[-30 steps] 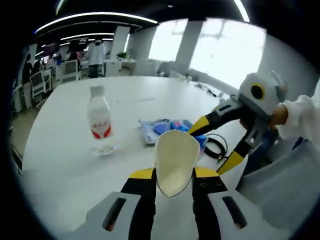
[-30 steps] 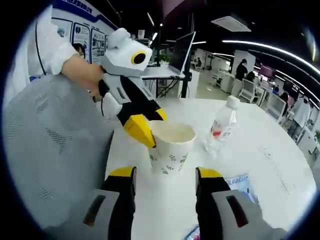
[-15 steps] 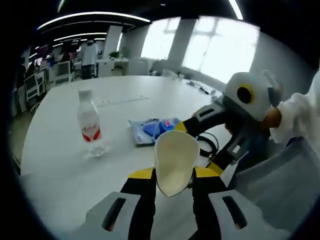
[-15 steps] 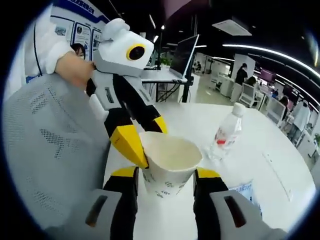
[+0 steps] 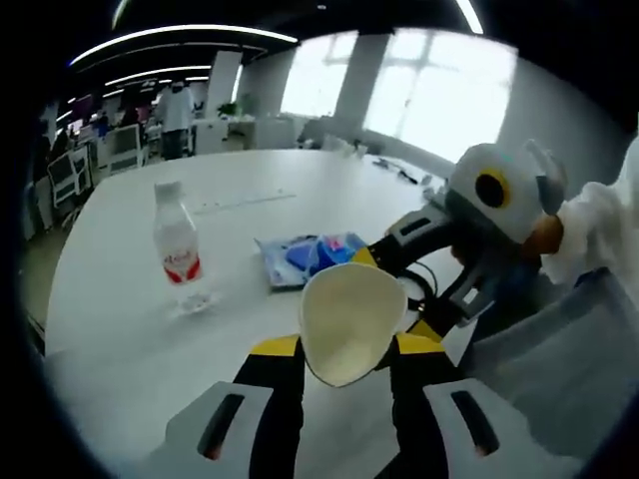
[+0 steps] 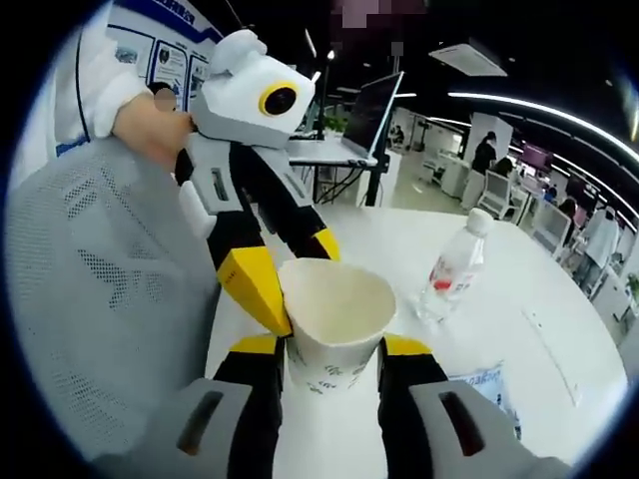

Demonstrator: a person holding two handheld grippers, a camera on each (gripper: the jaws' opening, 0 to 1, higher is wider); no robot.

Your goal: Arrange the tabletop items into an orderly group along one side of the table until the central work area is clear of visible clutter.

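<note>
A white paper cup [image 5: 349, 321] sits tilted between my left gripper's [image 5: 347, 344] yellow-tipped jaws, its mouth facing the camera. My right gripper [image 5: 392, 294] reaches in from the right, with a jaw on either side of the same cup. In the right gripper view the cup [image 6: 334, 319] stands upright with my right gripper [image 6: 332, 349] shut against its sides. There my left gripper [image 6: 290, 271] pinches the cup's left rim from above. A clear water bottle [image 5: 178, 254] with a red label stands on the white table [image 5: 120, 349] to the left.
A blue plastic packet [image 5: 305, 257] lies flat behind the cup, and the bottle [image 6: 451, 267] stands beyond it. A grey mesh chair back [image 6: 90, 299] is close beside the table edge. Office desks, chairs and people are far behind.
My right gripper moved in around the cup and closed on its sides. The cup's mouth went from a squeezed oval to rounder as the left jaws widened slightly.
</note>
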